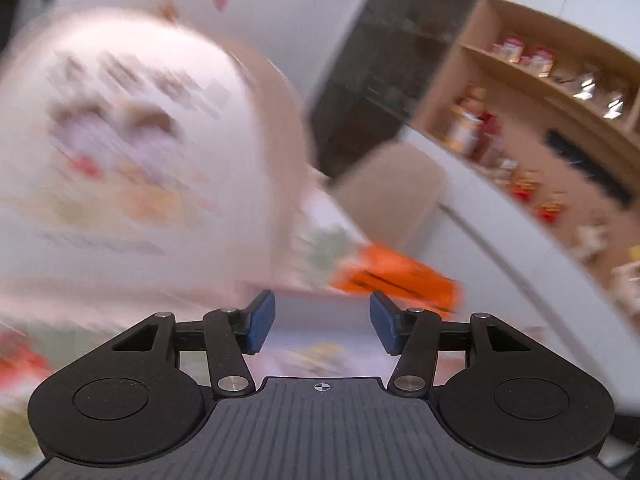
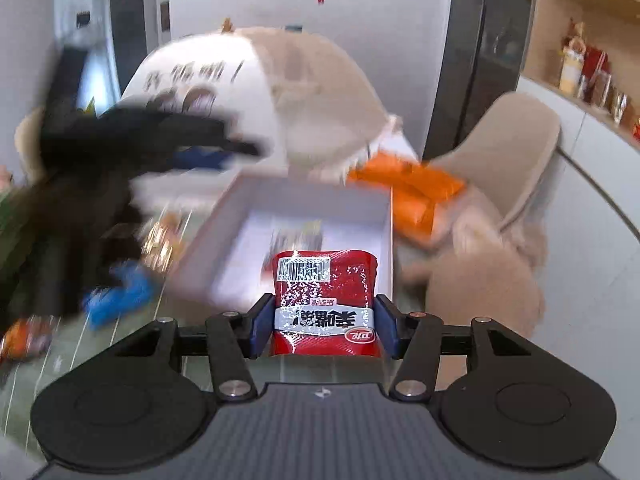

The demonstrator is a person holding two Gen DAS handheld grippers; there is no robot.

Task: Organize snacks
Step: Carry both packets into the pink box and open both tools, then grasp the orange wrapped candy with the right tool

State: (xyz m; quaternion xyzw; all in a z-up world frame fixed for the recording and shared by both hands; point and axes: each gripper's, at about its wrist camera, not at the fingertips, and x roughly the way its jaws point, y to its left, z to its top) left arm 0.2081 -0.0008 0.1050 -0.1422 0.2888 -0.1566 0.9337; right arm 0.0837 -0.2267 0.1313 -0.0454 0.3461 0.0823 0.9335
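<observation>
Red foil with a white band and a barcode marks the snack packet (image 2: 325, 300) that stands between the blue pads (image 2: 258, 326) of the right gripper (image 2: 324, 326); both pads lie against its sides, so the gripper pinches it. The packet hangs just in front of the near wall of a white open box (image 2: 304, 192), which serves as the landmark here. Beyond the box's far wall rises a big white printed bag (image 2: 208, 80) with a tan side. Orange packets (image 2: 416, 192) lie just beside the box's right wall, and a beige chair (image 2: 516, 148) stands further right of them. Left of the box, the left gripper (image 2: 200, 152) reaches in as a black blur with blue pads, and blue (image 2: 118, 296) and orange (image 2: 24, 338) wrappers lie scattered on the table below it. In the left wrist view the left gripper (image 1: 322, 322) is spread with nothing between its pads, the blurred white bag (image 1: 132, 140) fills the left, an orange packet (image 1: 396, 276) lies past the right pad, and wooden shelves (image 1: 560, 80) with jars stand far right.
</observation>
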